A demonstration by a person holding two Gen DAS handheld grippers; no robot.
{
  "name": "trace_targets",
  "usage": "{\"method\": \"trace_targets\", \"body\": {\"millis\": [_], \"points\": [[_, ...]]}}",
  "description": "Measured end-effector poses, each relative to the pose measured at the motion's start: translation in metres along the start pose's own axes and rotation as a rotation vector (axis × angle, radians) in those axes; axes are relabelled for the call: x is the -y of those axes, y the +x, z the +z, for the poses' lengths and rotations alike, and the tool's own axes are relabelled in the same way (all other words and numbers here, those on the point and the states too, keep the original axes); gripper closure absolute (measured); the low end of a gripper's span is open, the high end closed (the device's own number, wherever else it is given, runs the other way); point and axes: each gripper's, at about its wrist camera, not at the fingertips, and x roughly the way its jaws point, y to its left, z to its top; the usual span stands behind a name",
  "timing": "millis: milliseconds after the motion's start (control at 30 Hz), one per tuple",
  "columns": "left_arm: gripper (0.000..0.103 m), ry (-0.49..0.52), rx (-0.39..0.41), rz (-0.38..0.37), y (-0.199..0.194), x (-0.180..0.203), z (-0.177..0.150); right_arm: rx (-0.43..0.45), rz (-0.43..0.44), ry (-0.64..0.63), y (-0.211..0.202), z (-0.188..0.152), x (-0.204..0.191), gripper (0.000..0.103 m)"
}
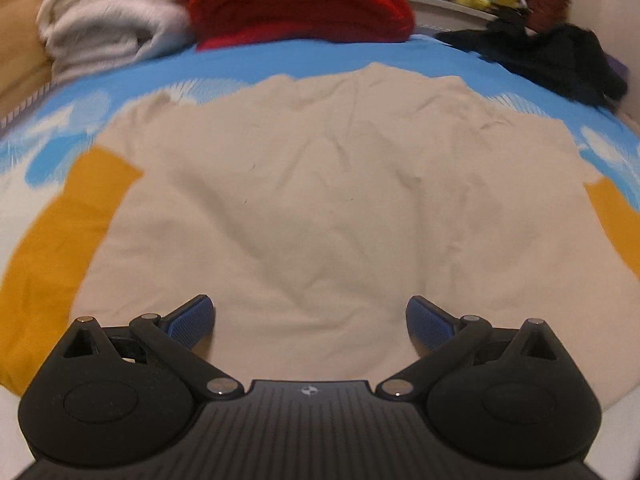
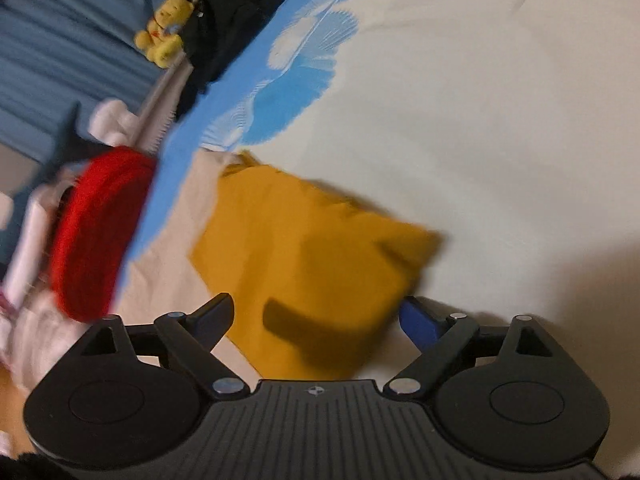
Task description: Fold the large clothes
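We are just starting: the shirt (image 1: 312, 184) is lying flat, not folded yet. Our left gripper (image 1: 310, 320) and right gripper (image 2: 316, 320) are both hanging wide apart, holding nothing.

My left gripper (image 1: 311, 322) hangs with its two blue-padded fingers (image 1: 193, 320) spread wide, nothing between them. My right gripper (image 2: 316, 322) is spread just as wide, its fingers (image 2: 420, 322) holding nothing. Both point forward and downward; the right wrist is rolled to one side, so its view is tilted.
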Motion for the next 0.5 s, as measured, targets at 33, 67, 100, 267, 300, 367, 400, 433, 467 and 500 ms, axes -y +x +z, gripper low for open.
{"method": "trace_targets", "body": {"millis": [33, 67, 100, 267, 300, 367, 400, 433, 467, 500], "points": [[0.0, -0.001, -0.001, -0.003, -0.001, 0.0, 0.0, 0.013, 0.032, 0.012, 0.009, -0.002, 0.002, 0.006], [0.0, 0.008, 0.001, -0.004, -0.001, 0.0, 0.001, 0.038, 0.067, -0.003, 0.012, -0.003, 0.0, 0.01], [0.0, 0.018, 0.004, -0.005, -0.001, 0.0, 0.0, 0.032, 0.075, -0.027, 0.016, -0.004, -0.003, 0.021], [0.0, 0.014, 0.006, -0.017, 0.001, -0.006, 0.002, -0.021, 0.124, 0.011, 0.023, -0.003, -0.005, 0.087], [0.0, 0.017, 0.008, -0.019, 0.002, -0.007, 0.002, -0.01, 0.131, -0.006, 0.021, -0.003, -0.01, 0.088], [0.0, 0.021, 0.013, -0.021, 0.006, -0.006, 0.002, 0.02, 0.147, -0.058, 0.012, -0.005, -0.018, 0.089], [0.0, 0.018, 0.013, -0.024, 0.007, -0.006, 0.002, 0.028, 0.142, -0.075, 0.014, -0.005, -0.021, 0.089], [0.0, 0.015, 0.015, -0.027, 0.008, -0.006, 0.001, 0.033, 0.13, -0.09, 0.014, -0.005, -0.021, 0.089], [0.0, 0.015, 0.017, -0.029, 0.008, -0.006, 0.001, 0.032, 0.11, -0.099, 0.019, -0.004, -0.021, 0.089], [0.0, 0.017, 0.019, -0.032, 0.009, -0.006, 0.0, 0.026, 0.084, -0.105, 0.023, -0.003, -0.02, 0.089]]}}
